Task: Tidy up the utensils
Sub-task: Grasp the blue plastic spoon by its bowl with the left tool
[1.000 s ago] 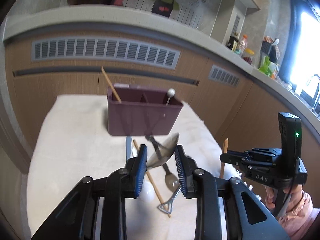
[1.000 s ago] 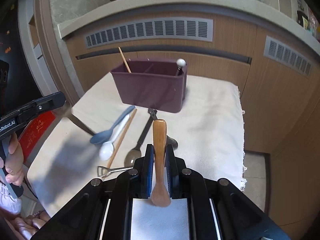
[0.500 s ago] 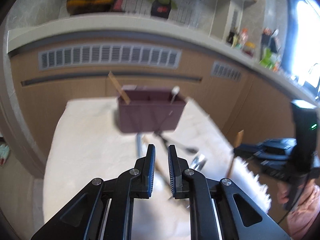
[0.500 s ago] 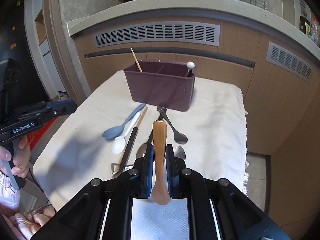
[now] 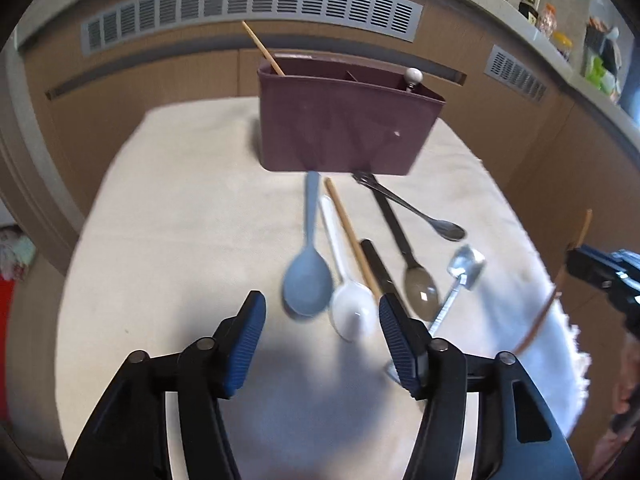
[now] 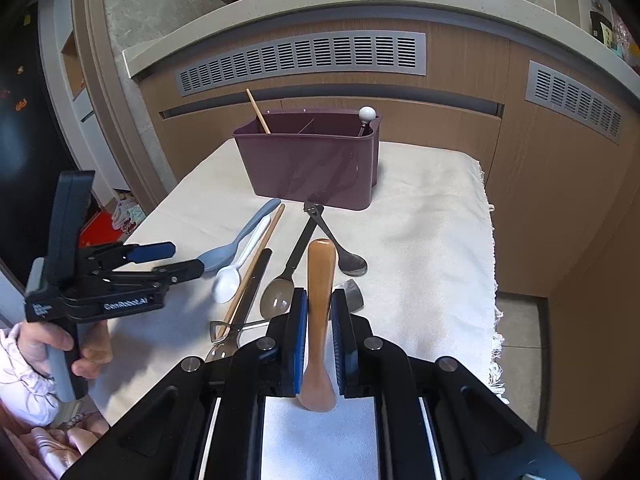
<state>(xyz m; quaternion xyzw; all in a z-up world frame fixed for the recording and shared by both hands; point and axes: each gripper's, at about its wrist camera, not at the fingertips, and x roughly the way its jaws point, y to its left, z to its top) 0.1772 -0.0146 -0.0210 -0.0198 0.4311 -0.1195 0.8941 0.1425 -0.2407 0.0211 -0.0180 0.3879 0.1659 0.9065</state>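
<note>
A maroon utensil caddy [image 5: 344, 124] [image 6: 312, 160] stands at the far side of the cloth, with a chopstick [image 5: 262, 46] and a white-knobbed utensil [image 5: 413, 77] in it. Before it lie a blue spoon [image 5: 308, 280], a white spoon [image 5: 352, 314], a chopstick [image 5: 352, 236], a black-handled tool [image 5: 378, 264], a dark spoon [image 5: 420, 290], a steel spoon [image 5: 466, 264] and a small dark spoon [image 5: 448, 230]. My left gripper [image 5: 320, 308] [image 6: 186, 258] hovers over the blue and white spoon bowls, jaws opening, gripping nothing. My right gripper [image 6: 320, 300] is shut on a wooden spoon [image 6: 320, 276].
The white cloth [image 5: 168, 220] covers a small table with a fringed right edge [image 6: 494, 320]. Wooden cabinet fronts with grey vents [image 6: 304, 60] curve behind the caddy. A person's hand [image 6: 52, 344] holds the left gripper's handle at the near left.
The steel spoon that the left gripper held a second ago now lies on the cloth. The left gripper has tipped down, sunk toward the spoons and opened. The right gripper still holds the wooden spoon.
</note>
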